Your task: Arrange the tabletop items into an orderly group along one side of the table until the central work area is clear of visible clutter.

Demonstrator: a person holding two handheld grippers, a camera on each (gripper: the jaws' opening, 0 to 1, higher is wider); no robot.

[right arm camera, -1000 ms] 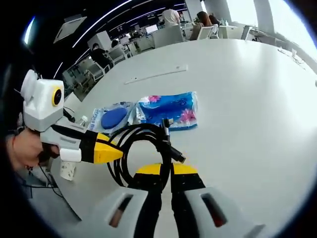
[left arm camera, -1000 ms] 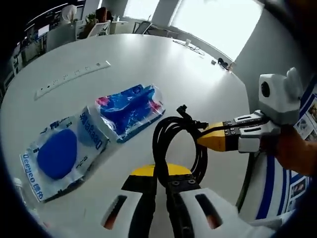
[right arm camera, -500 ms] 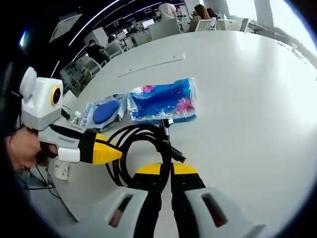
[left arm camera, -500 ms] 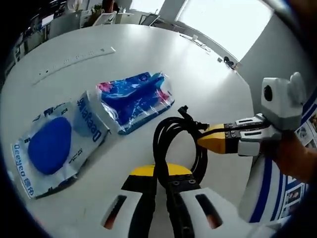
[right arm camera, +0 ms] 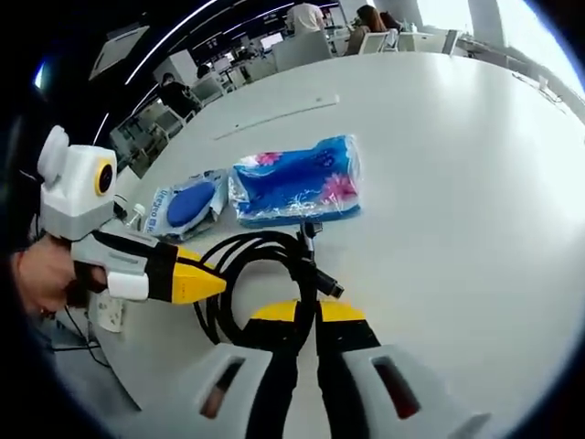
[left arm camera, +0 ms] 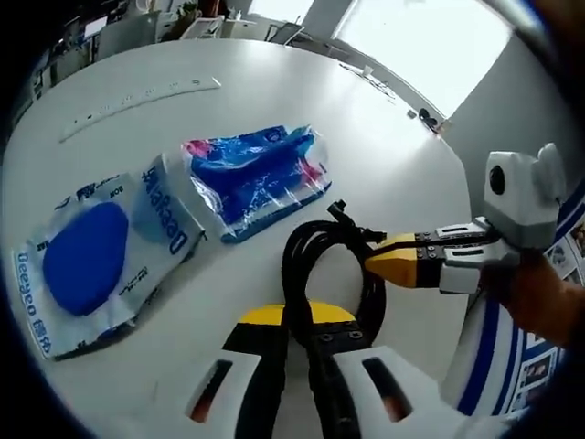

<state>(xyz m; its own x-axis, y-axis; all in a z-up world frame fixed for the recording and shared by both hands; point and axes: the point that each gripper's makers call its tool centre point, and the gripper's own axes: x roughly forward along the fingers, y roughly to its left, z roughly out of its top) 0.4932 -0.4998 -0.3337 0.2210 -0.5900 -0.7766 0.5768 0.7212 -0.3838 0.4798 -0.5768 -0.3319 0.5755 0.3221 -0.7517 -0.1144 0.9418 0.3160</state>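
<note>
A coiled black cable [left arm camera: 315, 261] hangs just above the white table [left arm camera: 366, 137], held from two sides. My left gripper [left arm camera: 297, 320] is shut on the coil's near loop. My right gripper [left arm camera: 388, 259] comes in from the right, shut on the opposite side. In the right gripper view the cable [right arm camera: 247, 265] runs between my right gripper [right arm camera: 308, 315] and my left gripper [right arm camera: 206, 282]. Beyond the coil lie a blue tissue pack [left arm camera: 256, 178] [right arm camera: 292, 183] and, beside it, a clear packet with a blue round pad [left arm camera: 91, 256] [right arm camera: 187, 203].
A long white strip [left arm camera: 137, 96] [right arm camera: 274, 117] lies farther back on the table. Small items [left arm camera: 416, 114] sit at the far edge by the window. A small bottle [right arm camera: 137, 212] stands near the table's edge. Chairs and people [right arm camera: 302, 18] are behind the table.
Both grippers have carried the cable coil closer to the tissue pack and the pad packet, which loom larger now. Both stay shut on the cable.
</note>
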